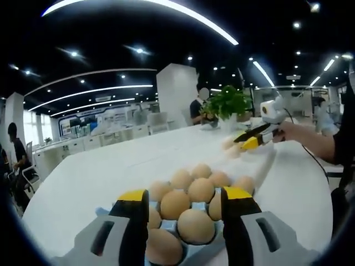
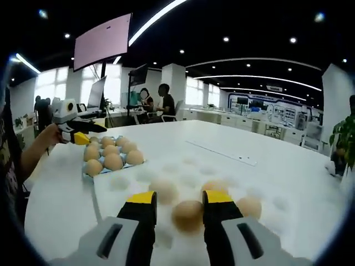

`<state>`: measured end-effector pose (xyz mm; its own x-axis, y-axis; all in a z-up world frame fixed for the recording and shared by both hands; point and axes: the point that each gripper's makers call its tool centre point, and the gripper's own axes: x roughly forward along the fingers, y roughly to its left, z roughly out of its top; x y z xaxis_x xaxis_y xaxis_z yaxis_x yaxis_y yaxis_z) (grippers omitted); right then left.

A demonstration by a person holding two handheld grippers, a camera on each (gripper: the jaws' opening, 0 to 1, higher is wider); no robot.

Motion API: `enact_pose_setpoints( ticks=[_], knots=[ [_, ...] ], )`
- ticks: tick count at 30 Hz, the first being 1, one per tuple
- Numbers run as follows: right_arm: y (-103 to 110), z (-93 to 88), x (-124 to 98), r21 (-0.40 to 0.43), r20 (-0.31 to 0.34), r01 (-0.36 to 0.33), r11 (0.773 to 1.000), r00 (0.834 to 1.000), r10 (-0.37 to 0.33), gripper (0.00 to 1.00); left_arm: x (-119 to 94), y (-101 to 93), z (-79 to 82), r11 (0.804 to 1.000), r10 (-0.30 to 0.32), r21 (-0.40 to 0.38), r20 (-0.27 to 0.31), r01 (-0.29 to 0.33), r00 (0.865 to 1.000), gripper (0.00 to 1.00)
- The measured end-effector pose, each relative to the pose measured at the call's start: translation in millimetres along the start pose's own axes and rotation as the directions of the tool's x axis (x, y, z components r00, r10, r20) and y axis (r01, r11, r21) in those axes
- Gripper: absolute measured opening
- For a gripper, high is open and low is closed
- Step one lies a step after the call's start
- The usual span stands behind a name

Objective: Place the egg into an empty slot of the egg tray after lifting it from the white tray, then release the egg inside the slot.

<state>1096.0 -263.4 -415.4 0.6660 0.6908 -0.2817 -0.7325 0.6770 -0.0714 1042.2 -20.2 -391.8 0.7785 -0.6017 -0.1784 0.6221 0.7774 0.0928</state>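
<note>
A blue egg tray point(image 1: 105, 213) point(image 2: 86, 175) holding several brown eggs lies on the white table. My left gripper point(image 1: 185, 195) point(image 2: 95, 128) hovers open just above it, its jaws spread wide with nothing between them. The white tray point(image 2: 183, 166) point(image 1: 265, 160) has dimpled slots and several loose eggs. One brown egg point(image 2: 187, 215) rests there between the jaws of my right gripper point(image 2: 179, 197) point(image 1: 238, 145). A small gap shows on the egg's left side, so the jaws stand open around it.
A potted plant point(image 1: 227, 102) point(image 2: 346, 138) stands at the far end of the table point(image 1: 111, 166). A person's hand point(image 2: 41, 138) holds the left gripper. People sit at desks in the background. The white tray's slots nearest the blue egg tray hold no eggs.
</note>
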Motion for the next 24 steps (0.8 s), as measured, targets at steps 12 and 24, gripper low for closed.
enact_pose_setpoints(
  ticks=[12,24],
  knots=[
    [-5.5,-13.1,0.9,0.018,-0.043,0.027,0.999,0.999,-0.026,0.28,1.8,-3.3,0.8,1.0,-0.011,0.002,0.0,0.011,1.0,0.53],
    [-7.2,-12.6,1.2,0.042,-0.047,0.034,0.999,0.998,-0.032,0.28,-0.7,-4.8,3.1,1.0,-0.015,0.007,0.003,0.015,1.0,0.53]
  ],
)
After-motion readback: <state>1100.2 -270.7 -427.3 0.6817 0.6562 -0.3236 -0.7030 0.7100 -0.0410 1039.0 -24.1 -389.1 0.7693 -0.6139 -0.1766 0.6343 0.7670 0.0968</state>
